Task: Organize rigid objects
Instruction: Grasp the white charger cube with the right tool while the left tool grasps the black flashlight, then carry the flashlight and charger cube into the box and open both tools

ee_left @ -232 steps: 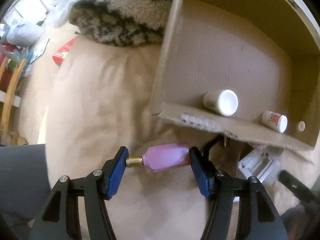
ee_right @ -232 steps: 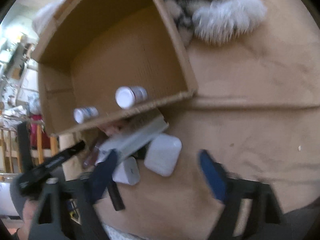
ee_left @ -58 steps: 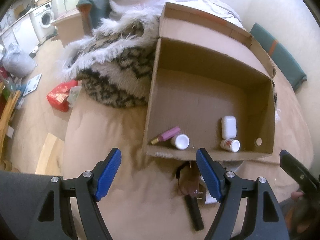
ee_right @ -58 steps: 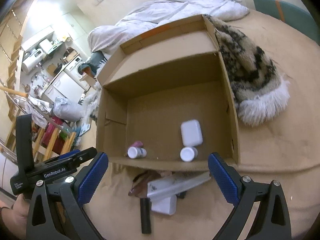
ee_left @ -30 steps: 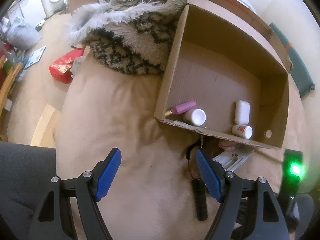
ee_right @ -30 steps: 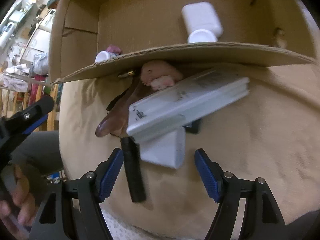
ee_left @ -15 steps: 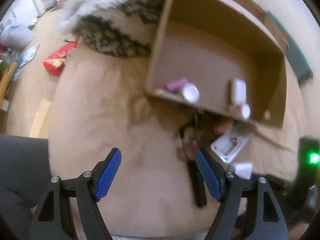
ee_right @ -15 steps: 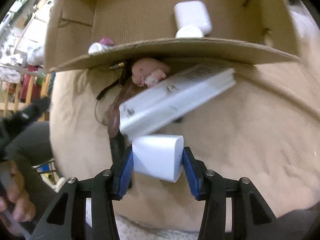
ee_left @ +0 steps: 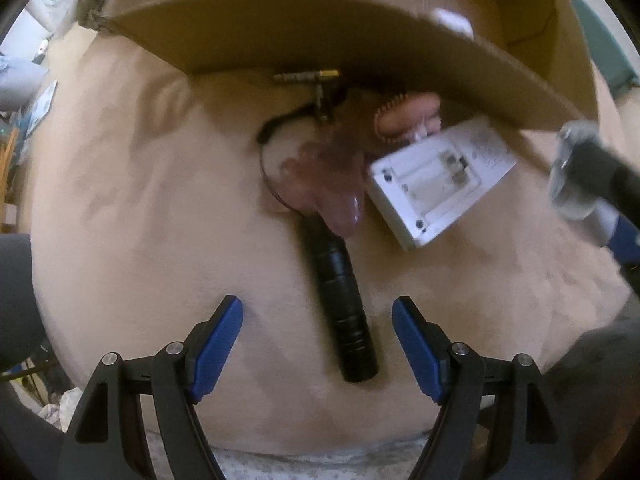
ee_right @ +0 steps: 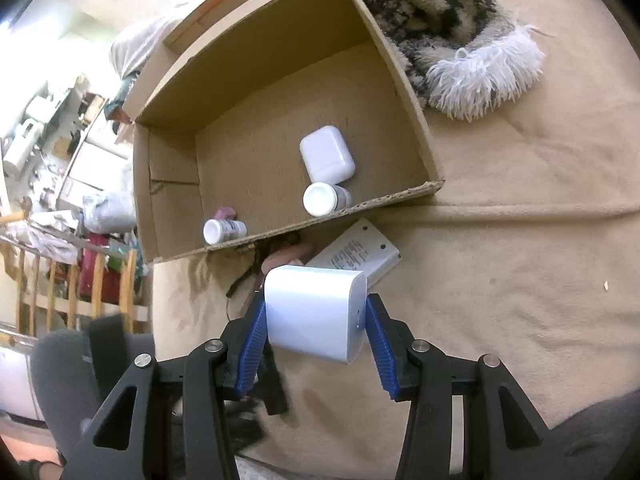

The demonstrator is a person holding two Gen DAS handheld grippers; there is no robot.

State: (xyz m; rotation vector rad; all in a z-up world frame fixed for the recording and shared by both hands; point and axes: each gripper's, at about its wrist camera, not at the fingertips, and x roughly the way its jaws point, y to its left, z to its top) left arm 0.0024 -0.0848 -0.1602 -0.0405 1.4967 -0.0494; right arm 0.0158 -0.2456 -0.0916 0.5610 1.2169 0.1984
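Observation:
My right gripper is shut on a white rounded box and holds it above the beige blanket, in front of the cardboard box. In the box lie a white case, two white-capped bottles and a pink item. My left gripper is open, its fingers either side of a black cylinder. Beyond it lie a purple translucent item, a white remote face down and a pink comb-like piece.
The cardboard box's near wall overhangs the pile. A thin black cable with a gold plug lies under it. A furry black-and-white throw lies right of the box. Wooden rails stand at the left.
My right gripper has lifted the white rounded box off the blanket and pulled back. My left gripper has dropped close to the pile, now straddling the black cylinder.

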